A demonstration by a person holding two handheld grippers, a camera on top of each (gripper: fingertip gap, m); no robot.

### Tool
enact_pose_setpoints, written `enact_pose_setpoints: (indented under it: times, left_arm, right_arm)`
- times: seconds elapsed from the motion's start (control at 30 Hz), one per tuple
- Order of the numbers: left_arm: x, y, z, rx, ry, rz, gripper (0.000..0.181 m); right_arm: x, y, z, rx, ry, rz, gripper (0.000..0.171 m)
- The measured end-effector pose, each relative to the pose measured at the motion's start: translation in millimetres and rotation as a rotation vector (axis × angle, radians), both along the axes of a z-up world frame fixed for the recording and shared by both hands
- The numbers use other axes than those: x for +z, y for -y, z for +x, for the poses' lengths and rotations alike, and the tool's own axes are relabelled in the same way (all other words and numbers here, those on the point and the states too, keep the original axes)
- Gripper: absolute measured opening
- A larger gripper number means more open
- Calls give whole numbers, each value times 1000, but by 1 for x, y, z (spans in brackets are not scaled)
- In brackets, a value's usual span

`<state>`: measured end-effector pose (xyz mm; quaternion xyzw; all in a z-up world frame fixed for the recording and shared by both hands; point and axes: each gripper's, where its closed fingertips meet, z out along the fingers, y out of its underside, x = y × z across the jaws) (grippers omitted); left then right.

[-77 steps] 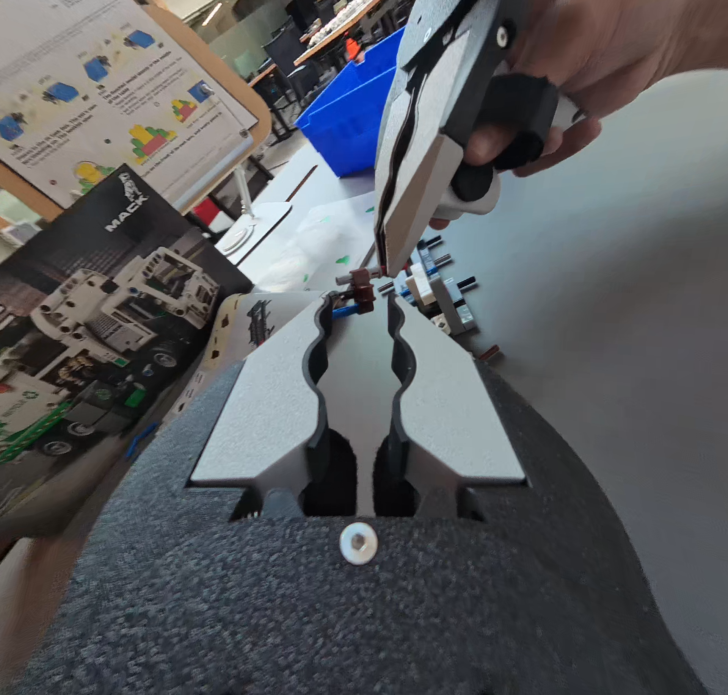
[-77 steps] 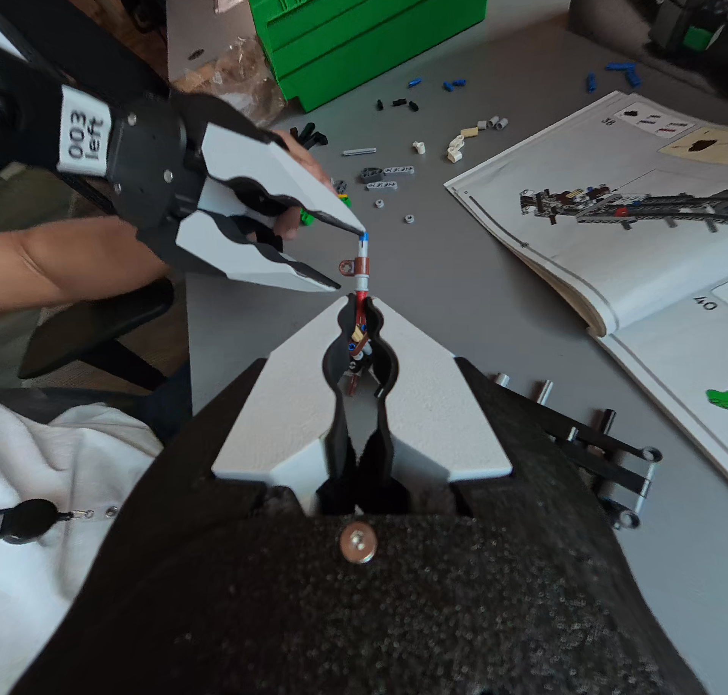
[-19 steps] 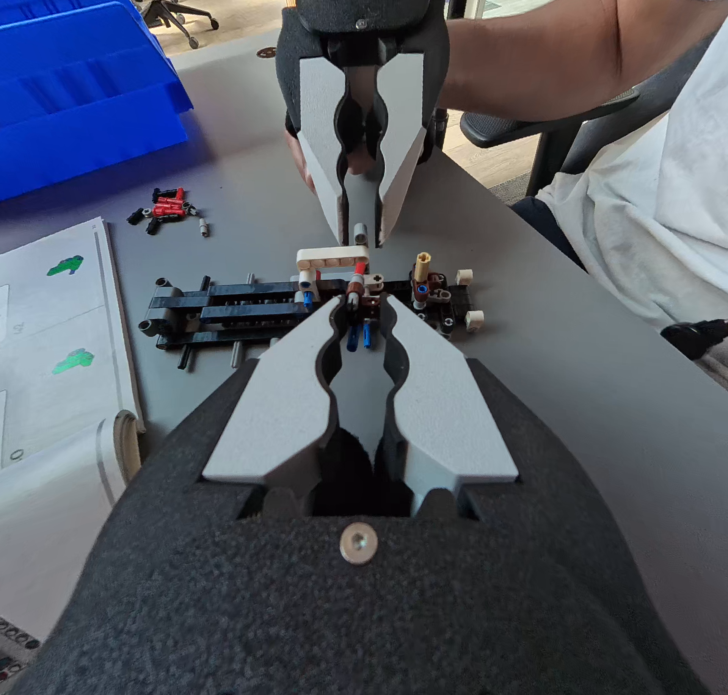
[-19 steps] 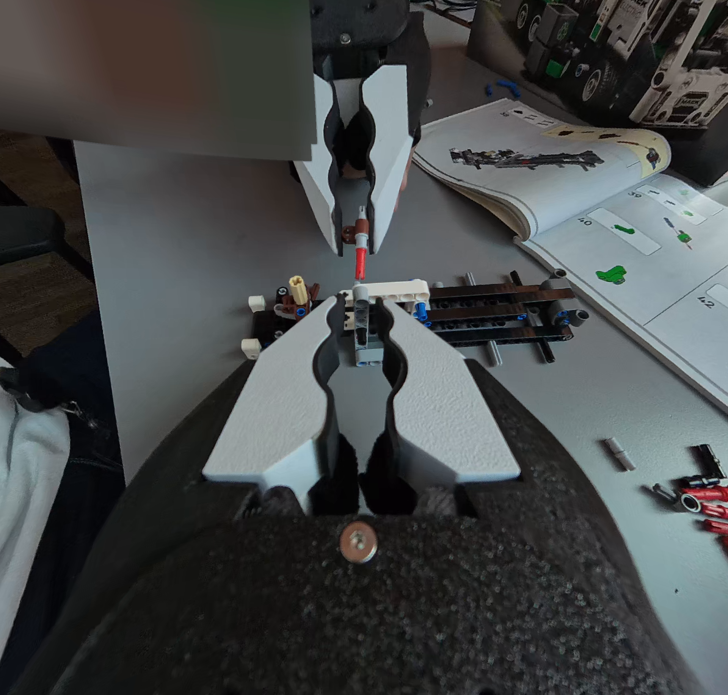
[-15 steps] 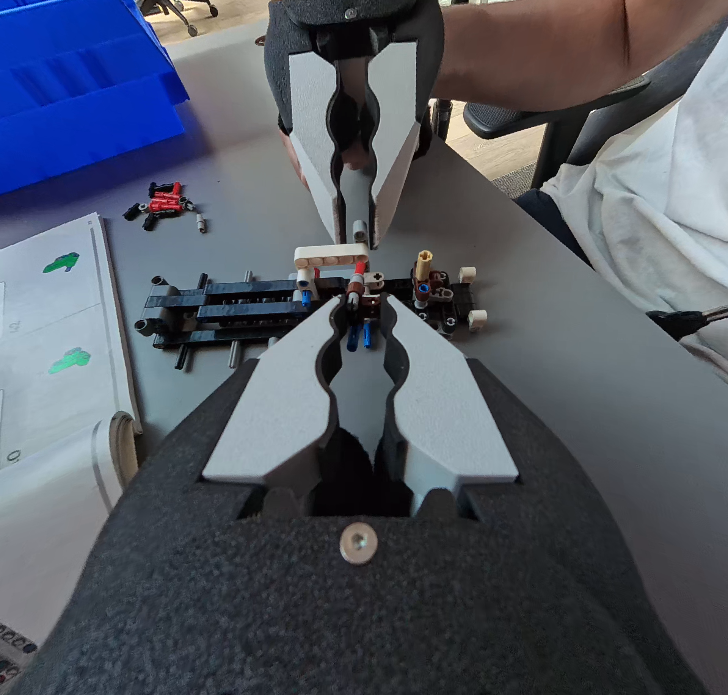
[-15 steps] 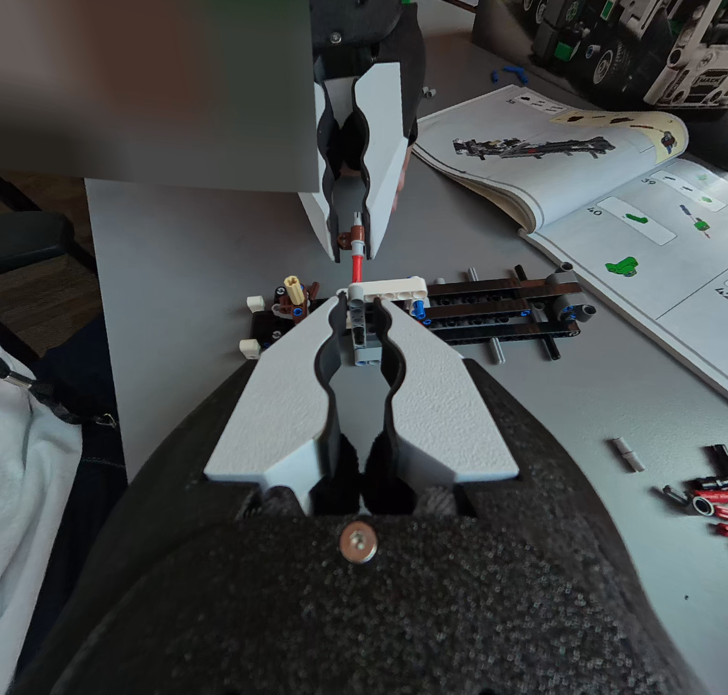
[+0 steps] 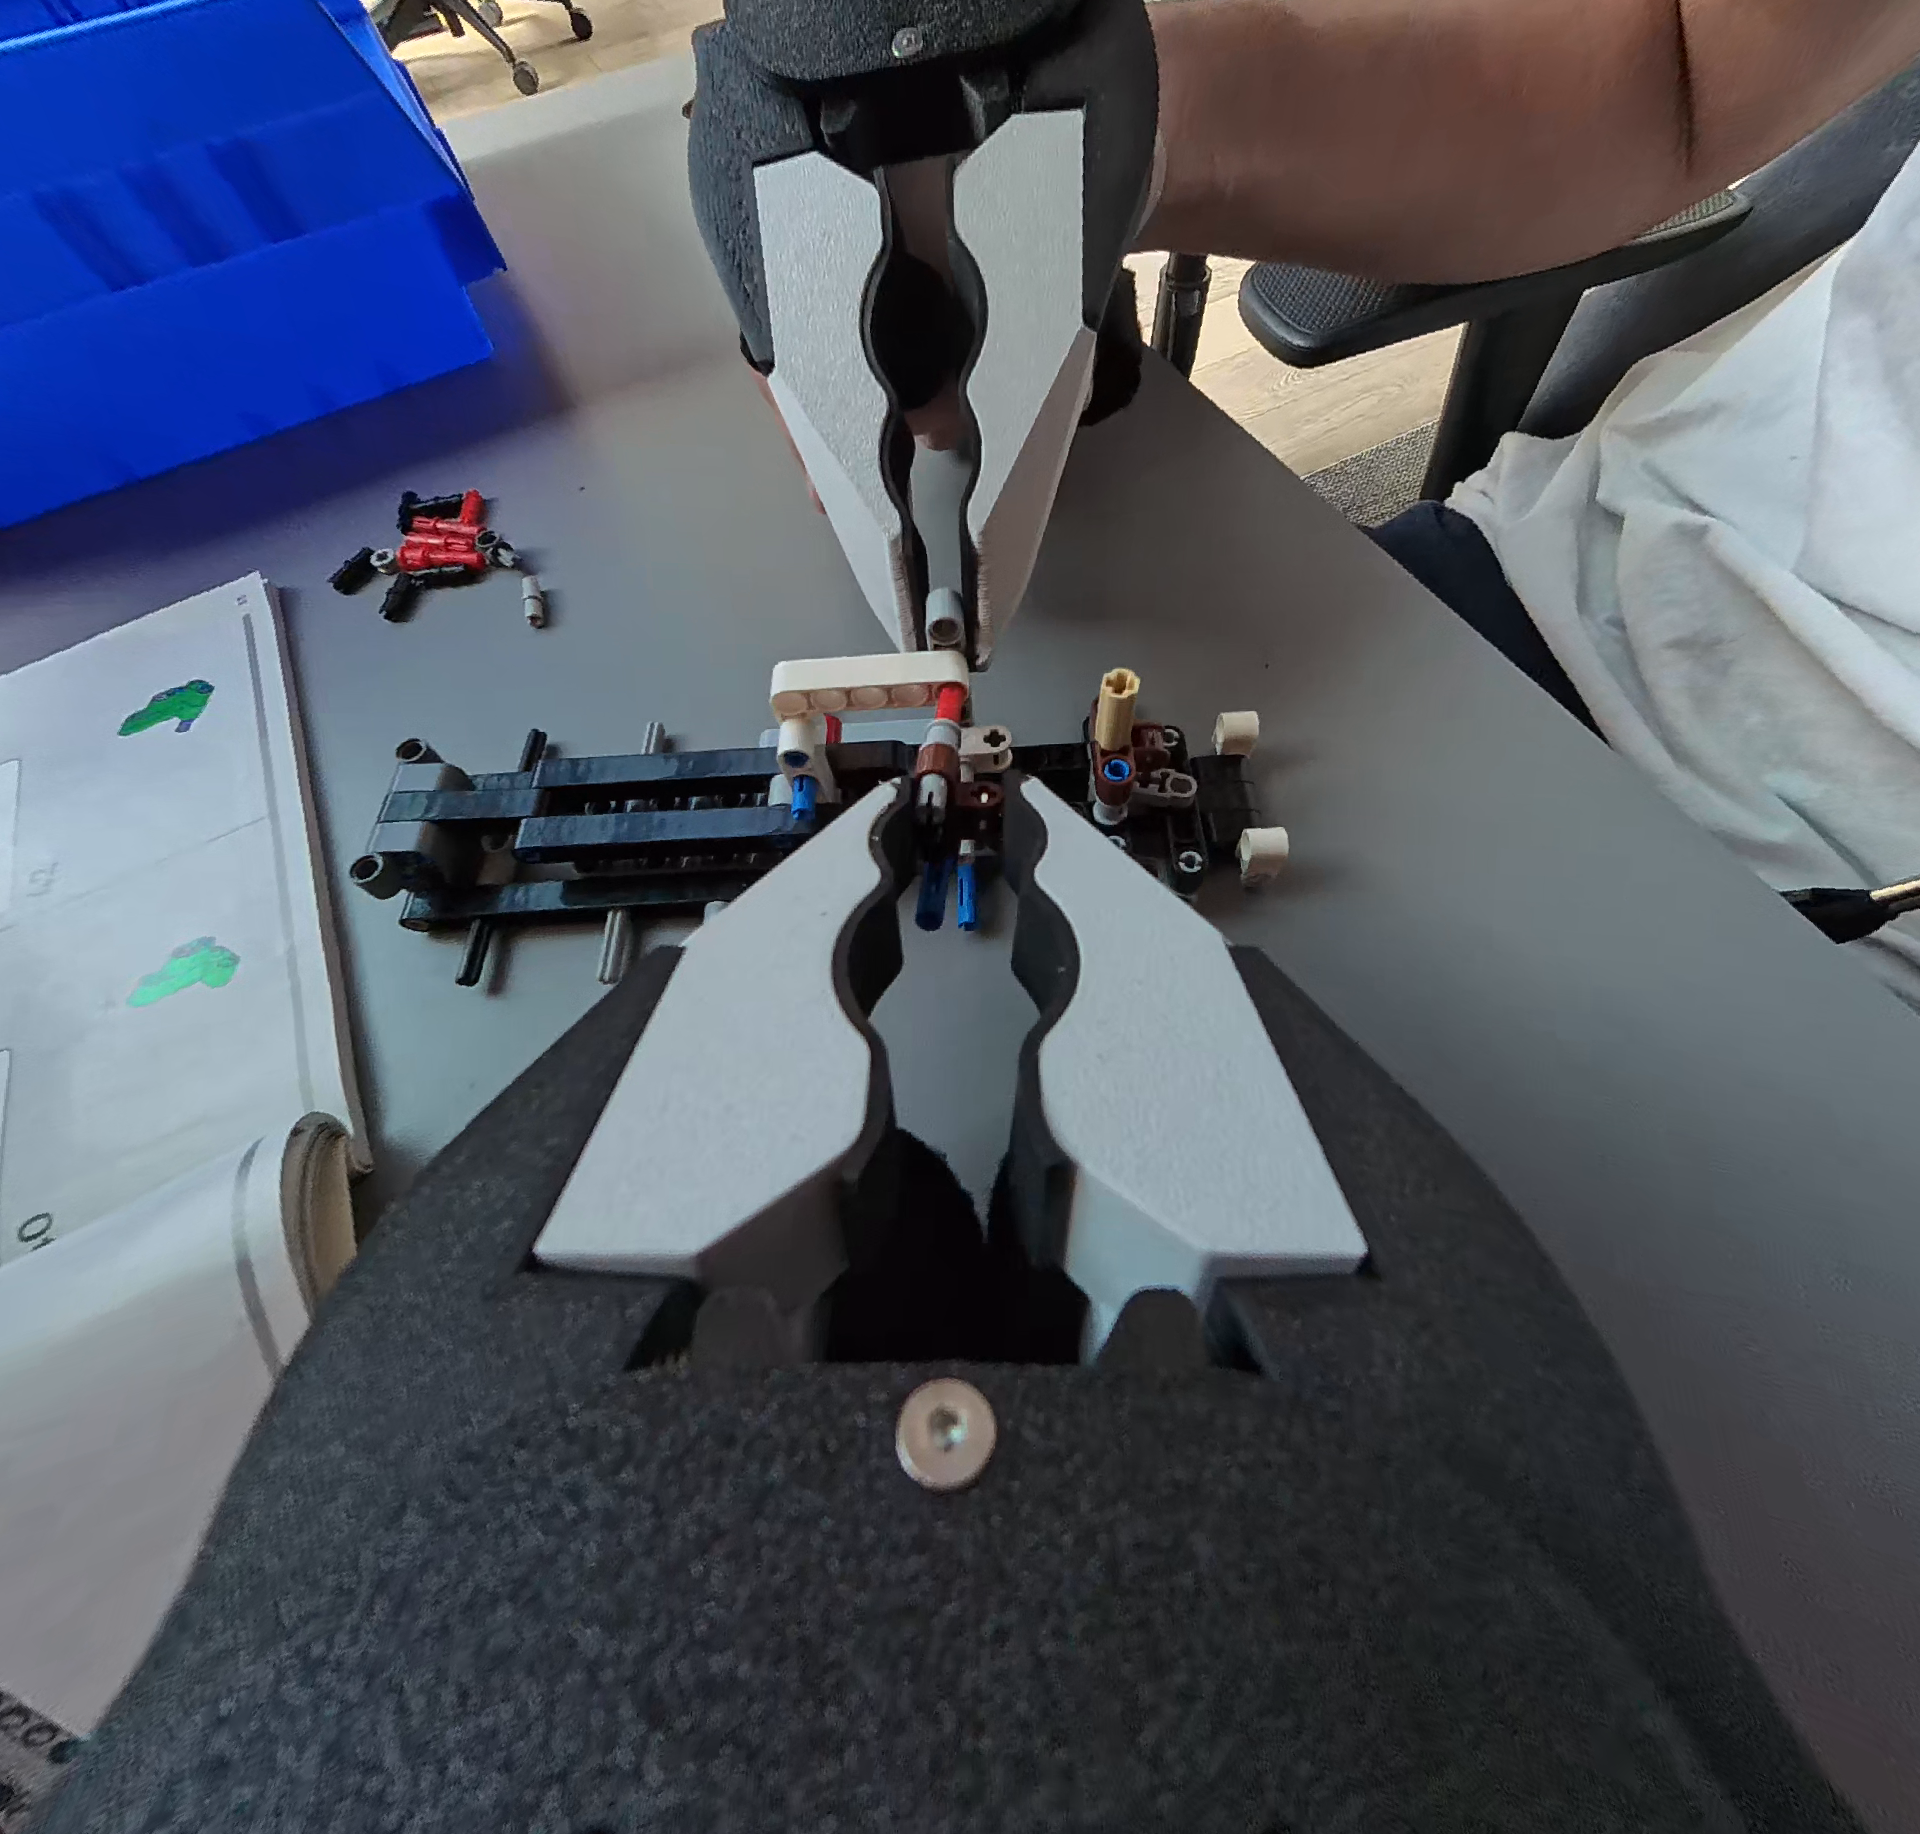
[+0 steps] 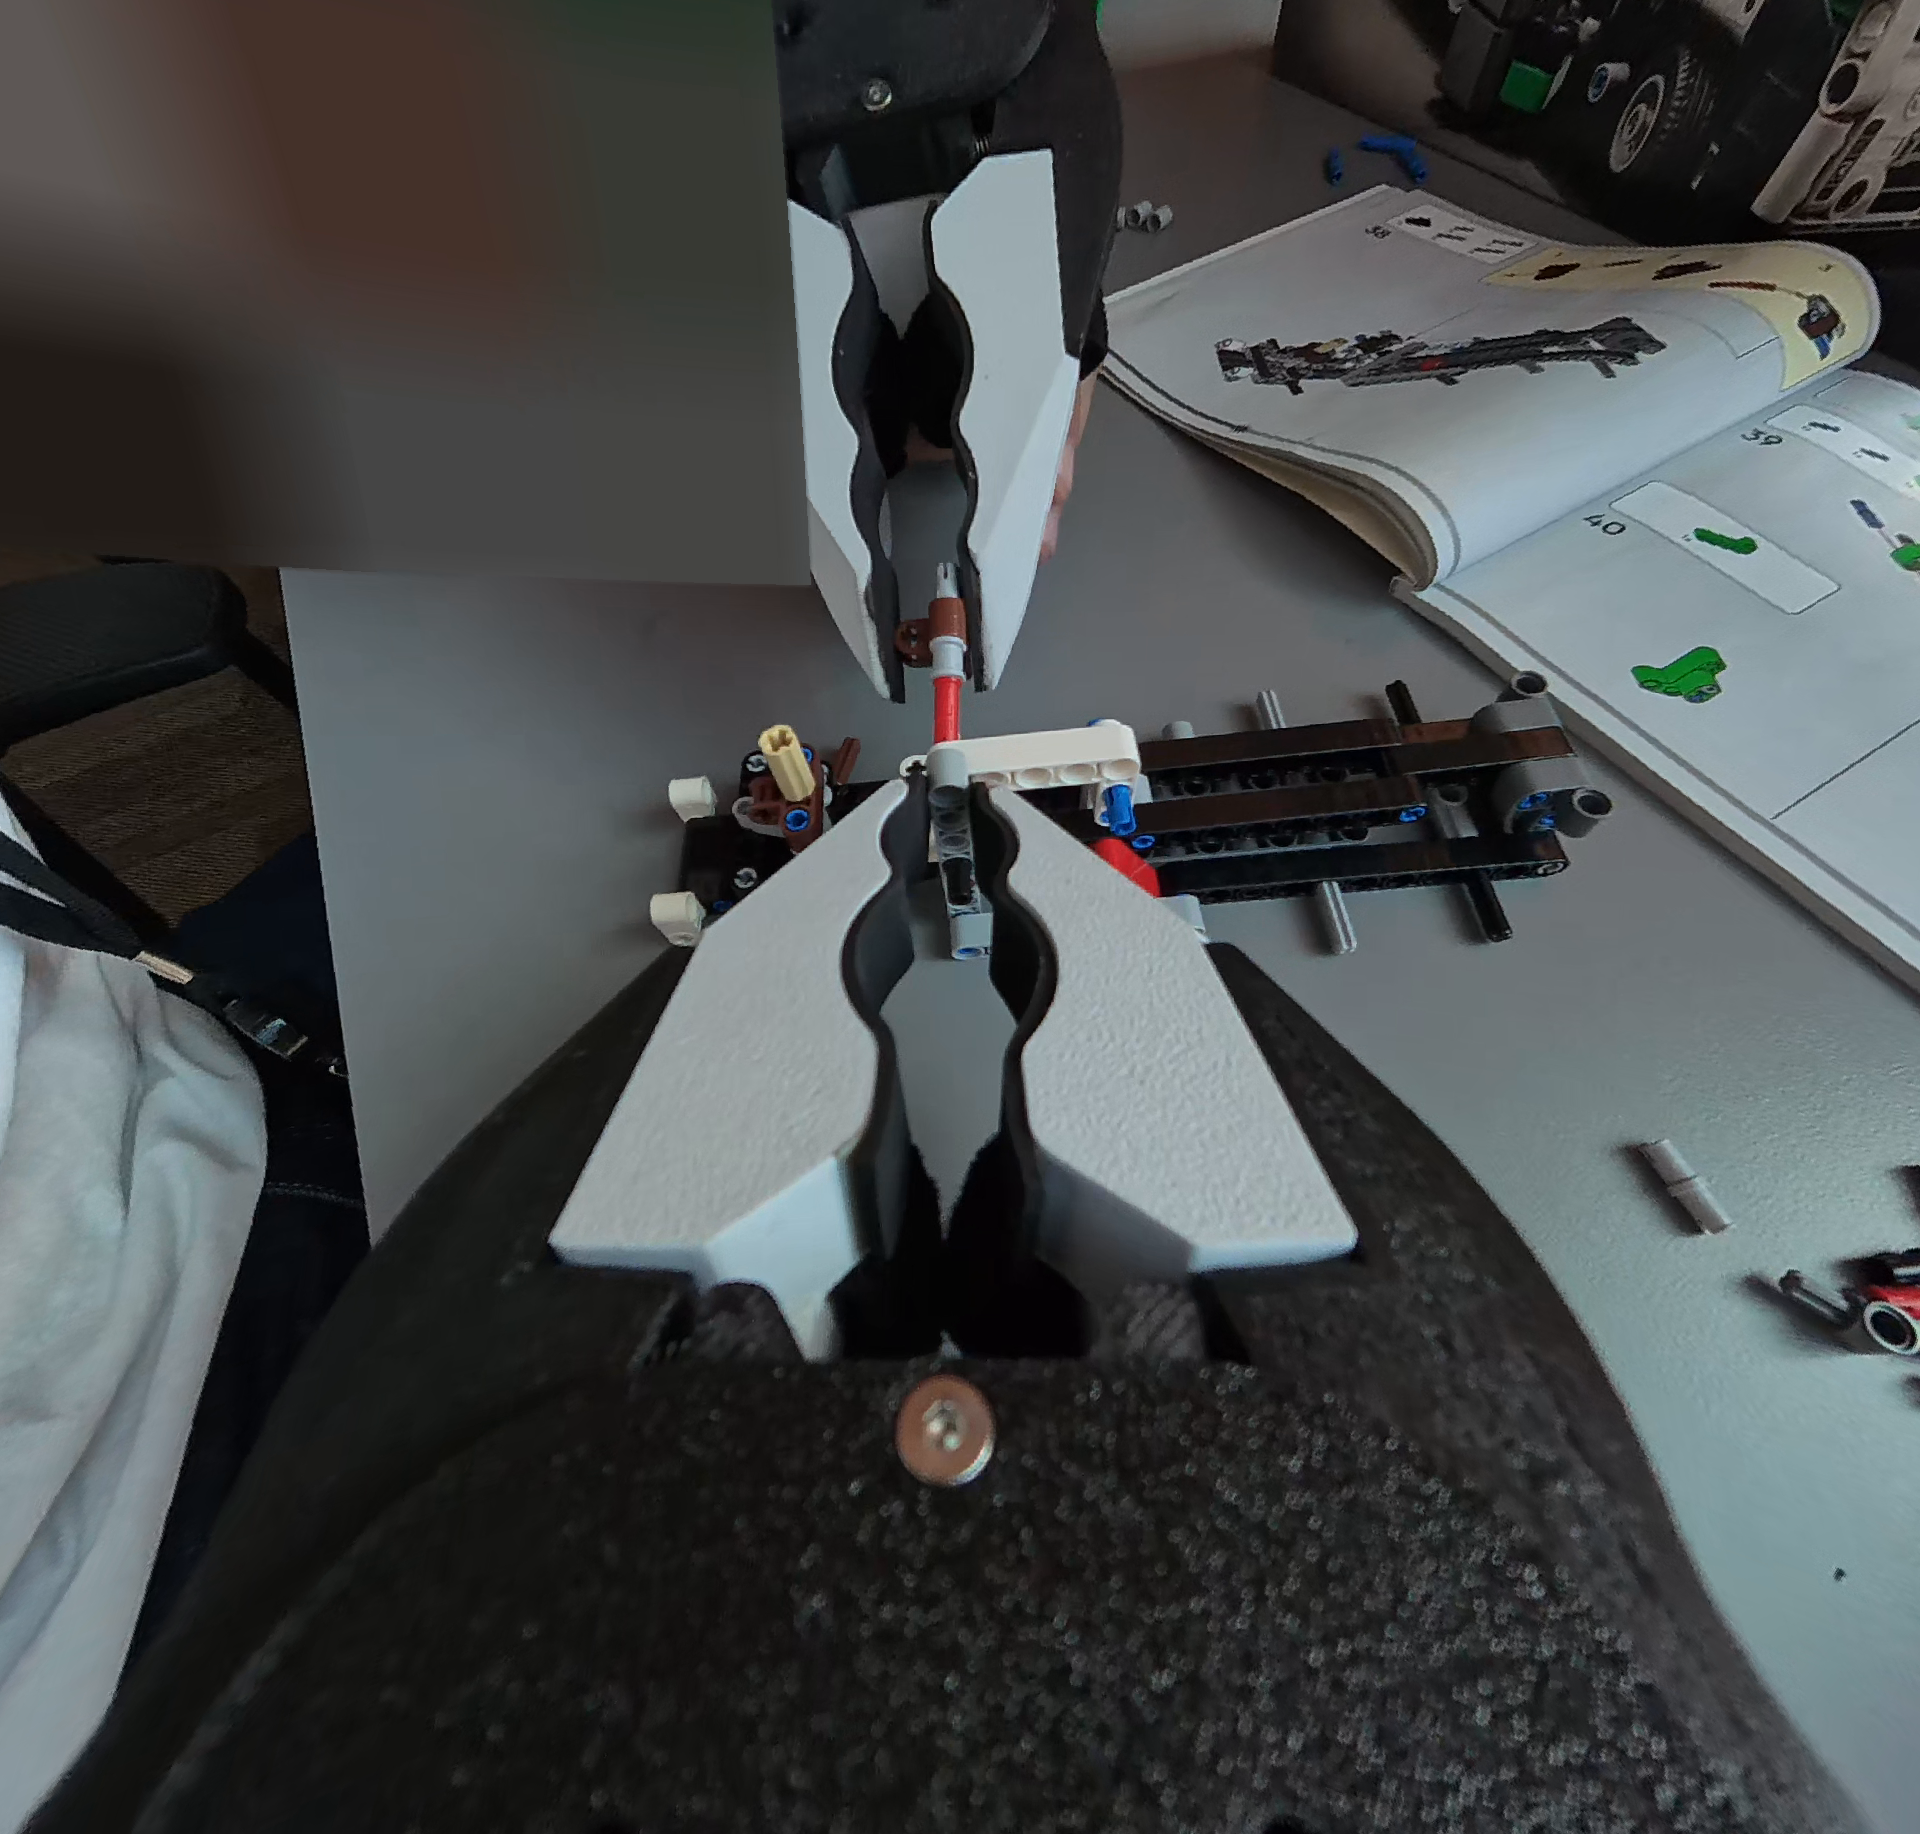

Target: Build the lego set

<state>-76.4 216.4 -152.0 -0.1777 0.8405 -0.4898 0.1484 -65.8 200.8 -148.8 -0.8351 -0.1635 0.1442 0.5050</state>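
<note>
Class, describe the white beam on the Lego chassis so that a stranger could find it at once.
Start at the long black chassis lying on the grey table beside the open instruction booklet. Near its middle, where the two grippers meet, a short white beam sits raised above the black rails. It is the only white beam with a row of round holes; the other pale parts are small stubs.

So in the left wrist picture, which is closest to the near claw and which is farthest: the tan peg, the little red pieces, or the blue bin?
From the left claw, nearest first:
1. The tan peg, standing on the black frame just to the right of the tips.
2. The little red pieces, piled on the table farther back on the left.
3. The blue bin, at the far left.
</note>
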Motion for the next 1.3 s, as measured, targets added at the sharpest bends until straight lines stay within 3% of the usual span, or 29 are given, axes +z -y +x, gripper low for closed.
enact_pose_setpoints:
  times: [0.63, 1.3]
  left_arm:
    - [-10, 5, 0, 4, 85, 109, 14]
    - [-5, 5, -3, -16, 106, 80, 14]
  right_arm:
    - [0, 0, -3, 19, -3, -8, 6]
    - [-1, 1, -2, 13, 6, -21, 6]
